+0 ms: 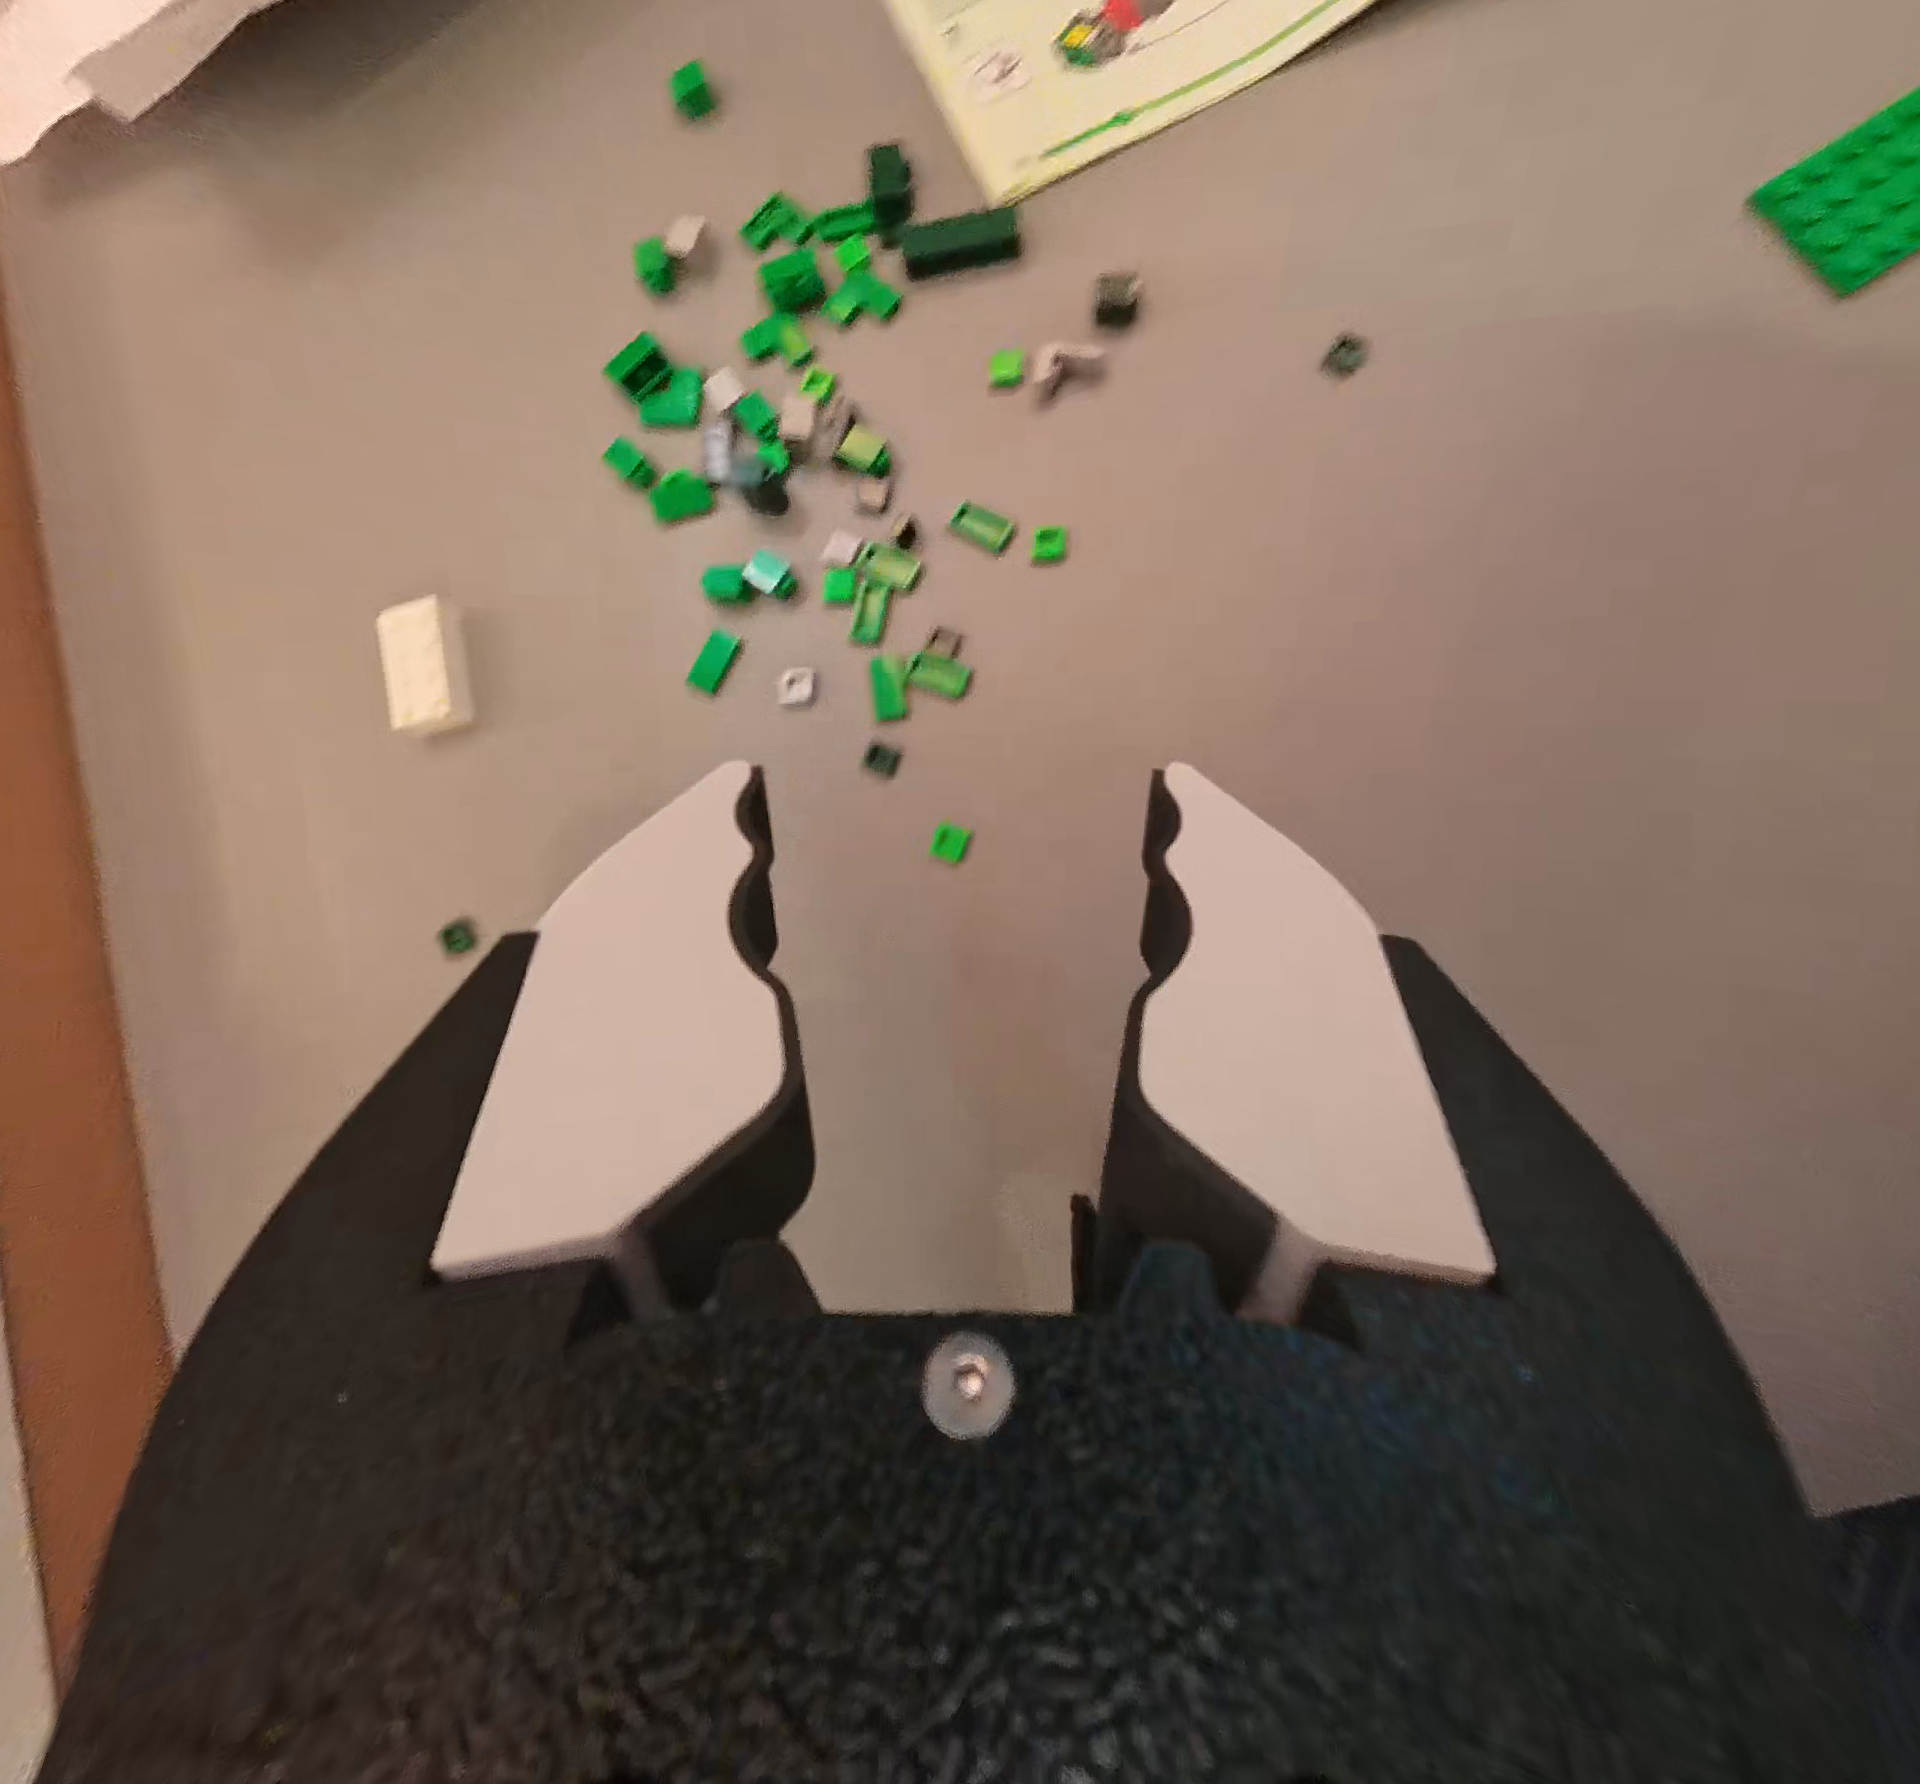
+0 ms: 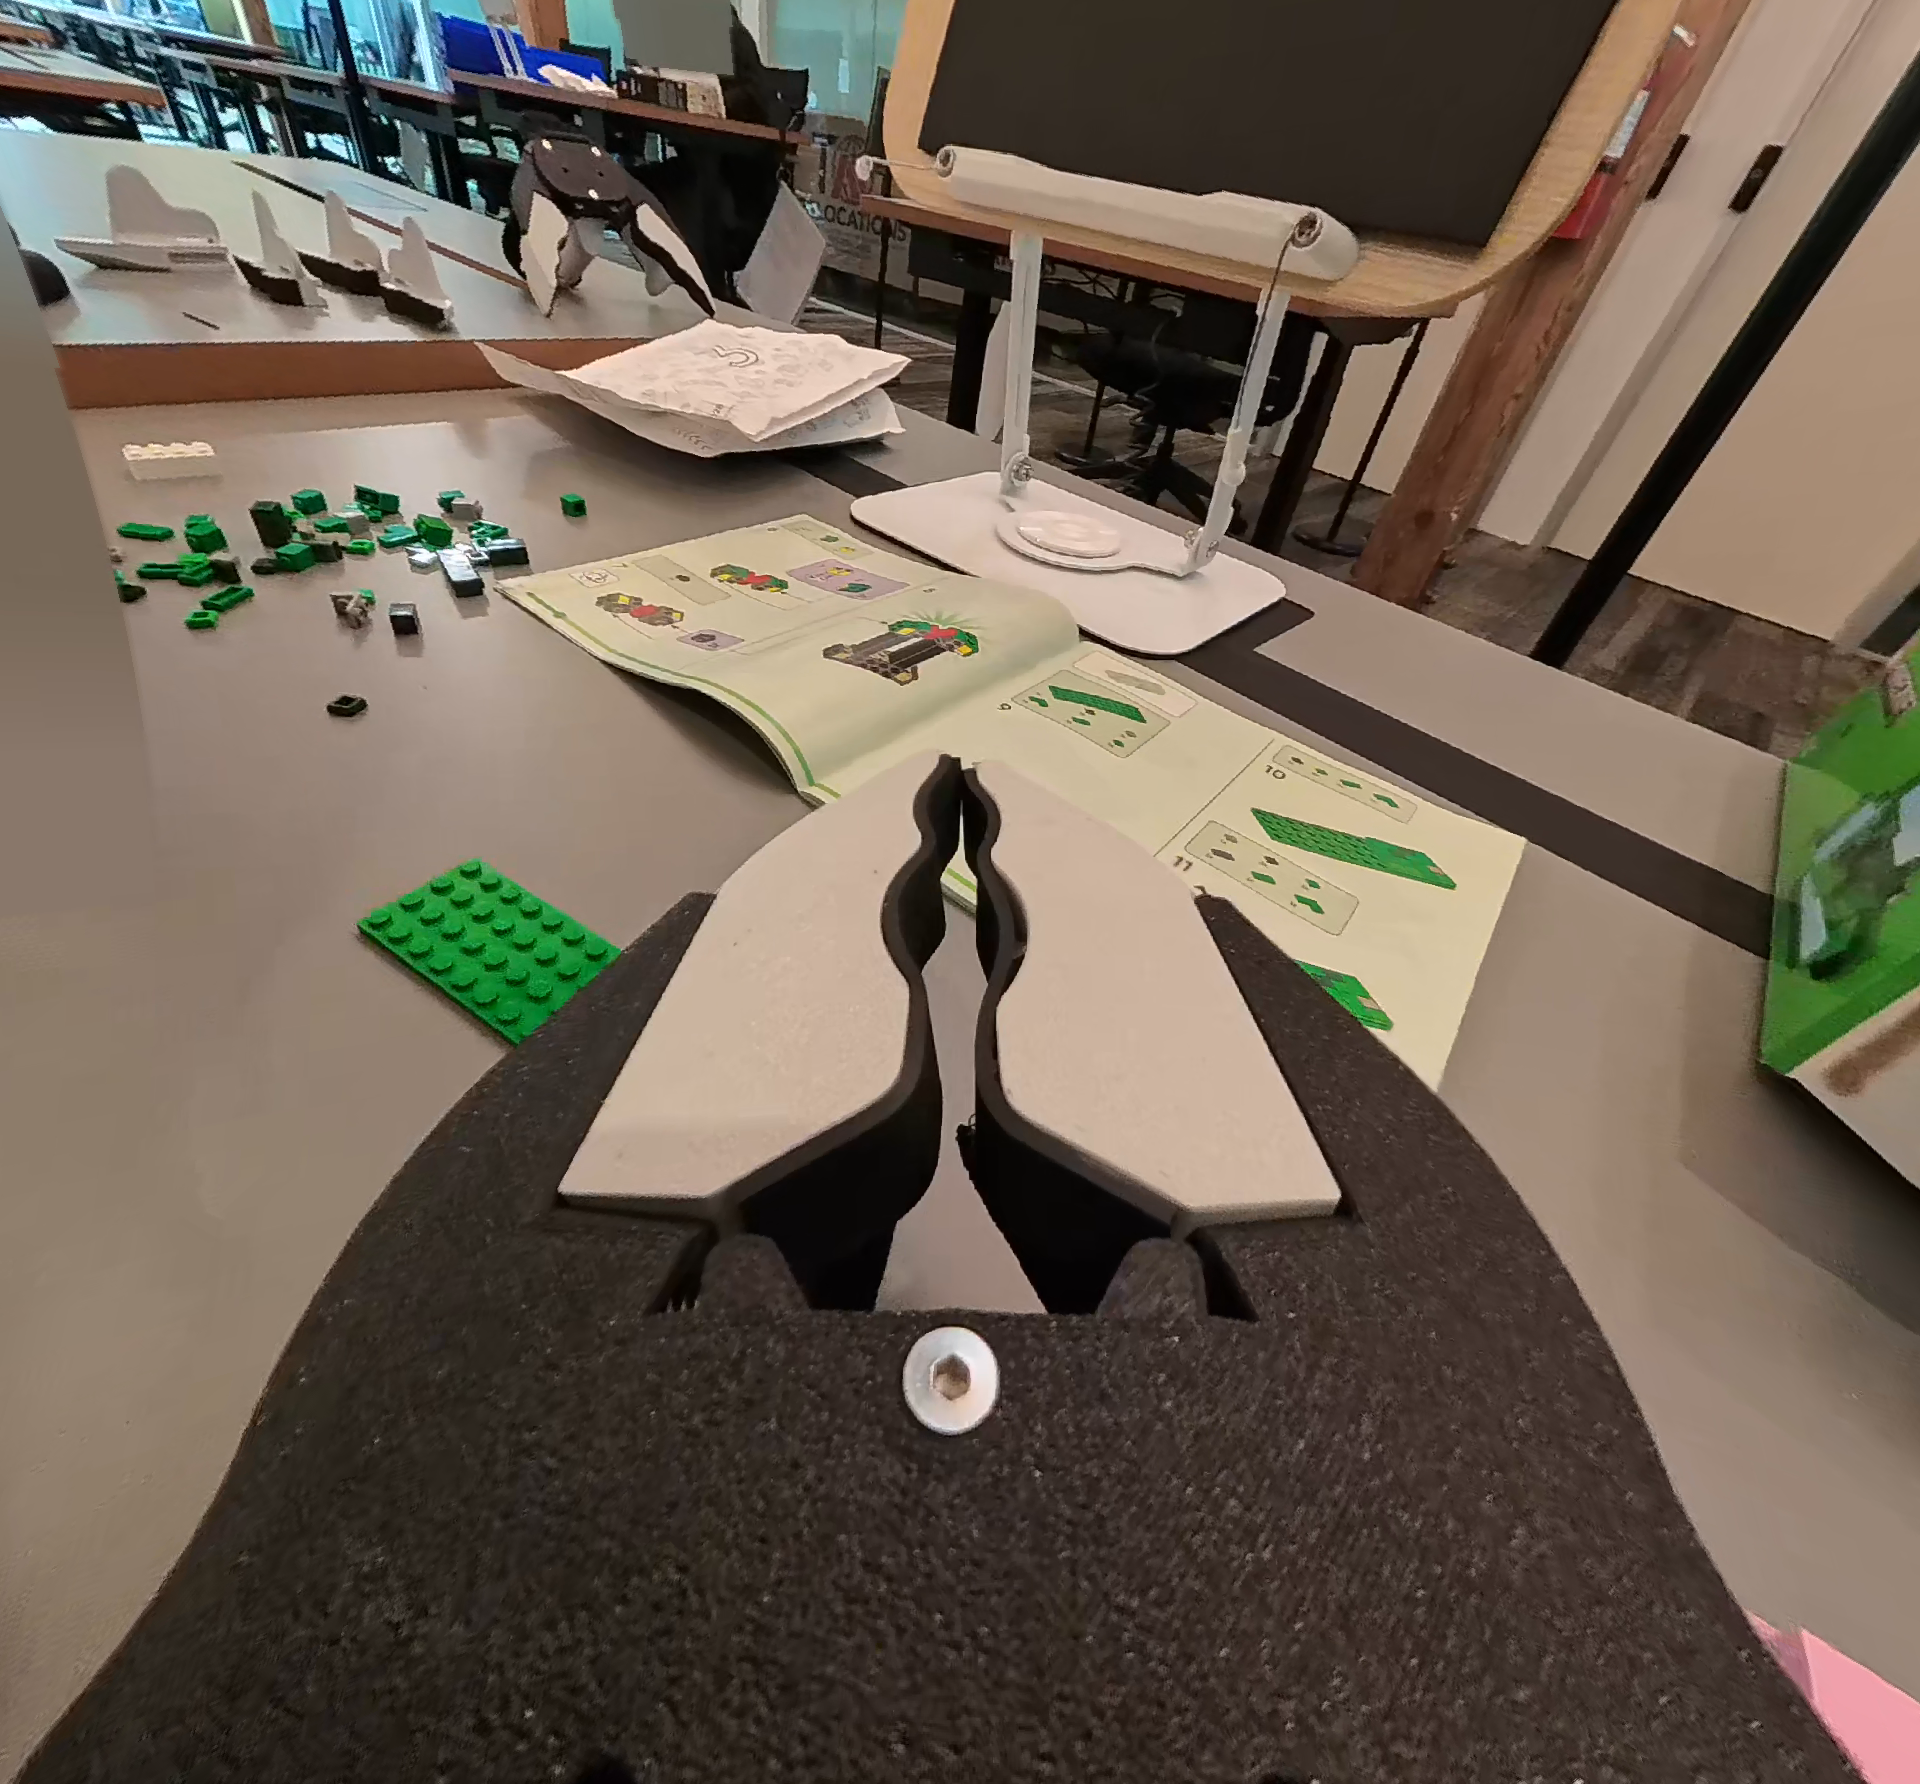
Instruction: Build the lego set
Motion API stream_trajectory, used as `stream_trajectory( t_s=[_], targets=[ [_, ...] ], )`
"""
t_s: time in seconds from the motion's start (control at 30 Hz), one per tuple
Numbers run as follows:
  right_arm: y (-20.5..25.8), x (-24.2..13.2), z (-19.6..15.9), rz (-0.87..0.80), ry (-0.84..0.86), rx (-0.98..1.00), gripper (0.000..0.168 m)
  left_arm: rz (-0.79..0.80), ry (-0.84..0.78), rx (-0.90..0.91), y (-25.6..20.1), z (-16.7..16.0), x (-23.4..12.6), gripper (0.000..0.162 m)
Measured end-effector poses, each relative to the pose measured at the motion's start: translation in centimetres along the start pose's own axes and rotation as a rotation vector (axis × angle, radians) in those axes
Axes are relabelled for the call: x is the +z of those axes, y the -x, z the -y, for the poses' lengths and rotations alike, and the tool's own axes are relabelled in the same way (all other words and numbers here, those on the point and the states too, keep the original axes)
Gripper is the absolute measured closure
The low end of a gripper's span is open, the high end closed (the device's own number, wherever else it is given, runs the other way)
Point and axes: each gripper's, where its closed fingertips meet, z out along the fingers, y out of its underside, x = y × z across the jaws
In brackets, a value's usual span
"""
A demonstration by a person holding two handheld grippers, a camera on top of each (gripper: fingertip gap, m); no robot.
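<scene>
A scatter of small green, dark green and grey lego pieces (image 1: 790, 425) lies on the grey table, seen from above in the left wrist view and at the left in the right wrist view (image 2: 312, 539). My left gripper (image 1: 961, 778) is open and empty, just short of the scatter, with one small green piece (image 1: 951, 843) between its fingertips' line. A flat green plate (image 1: 1849, 207) lies at the right; it also shows in the right wrist view (image 2: 483, 945). My right gripper (image 2: 964, 773) is shut and empty above the open instruction booklet (image 2: 935, 695). A white brick (image 1: 424, 664) lies left of the scatter.
Crumpled white paper bags (image 2: 727, 384) lie at the table's far side. A white lamp stand (image 2: 1081, 550) stands behind the booklet. A green box (image 2: 1839, 903) sits at the right edge. The table's brown edge (image 1: 52, 799) runs along the left. Another gripper (image 2: 592, 217) rests on the far table. Across from one pair of fingers to the other is roughly 35 cm. The left tips stand about 12 cm off the white brick (image 1: 424, 664). Look for it in the right wrist view (image 2: 164, 453) too. The flat green plate (image 1: 1849, 207) is closer to my right gripper, around 15 cm from its tips; the left tips are 20 cm off. Look for it in the right wrist view (image 2: 437, 899) too.
</scene>
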Motion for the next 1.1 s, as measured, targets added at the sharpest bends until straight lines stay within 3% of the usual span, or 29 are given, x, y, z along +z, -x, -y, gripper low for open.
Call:
stream_trajectory(
  t_s=[0.13,0.53,0.87,1.1],
  targets=[
    [0.0,0.0,0.0,0.005,0.000,0.006,0.168,-0.035,0.043,-0.030,0.4,-2.4,0.5,0.108],
    [0.2,0.0,-0.1,0.023,0.001,0.012,0.168,-0.094,0.128,0.036,0.2,-3.8,3.2,0.137],
    [0.3,0.0,-0.1,0.035,0.003,0.017,0.168,-0.126,0.128,0.075,-0.3,-3.8,3.4,0.150],
    [0.3,0.0,-0.1,0.039,0.002,0.023,0.168,-0.159,0.136,0.064,-0.3,-3.6,3.6,0.148]
  ],
)
